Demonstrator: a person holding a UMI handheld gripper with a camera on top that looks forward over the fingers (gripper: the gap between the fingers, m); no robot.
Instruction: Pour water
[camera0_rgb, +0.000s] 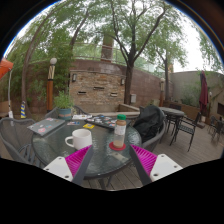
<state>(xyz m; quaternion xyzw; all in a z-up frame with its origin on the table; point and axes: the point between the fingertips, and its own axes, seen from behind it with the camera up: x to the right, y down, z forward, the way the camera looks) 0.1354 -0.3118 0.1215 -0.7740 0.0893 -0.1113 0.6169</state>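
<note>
A small clear bottle (120, 131) with a red band near its base stands upright on the round glass table (50, 148). A white mug (80, 138) stands on the table to the bottle's left. My gripper (110, 163) is open, with its magenta pads (78, 160) spread wide. The bottle stands just beyond the fingertips, slightly toward the right finger, and nothing is between the fingers. I cannot see any water level in the bottle or the mug.
A flat grey device (47, 125) and small items lie on the table's far side. A black bag (150, 122) sits behind the bottle. Metal chairs (186, 122) stand to the right. A stone wall (95, 85) and trees are behind.
</note>
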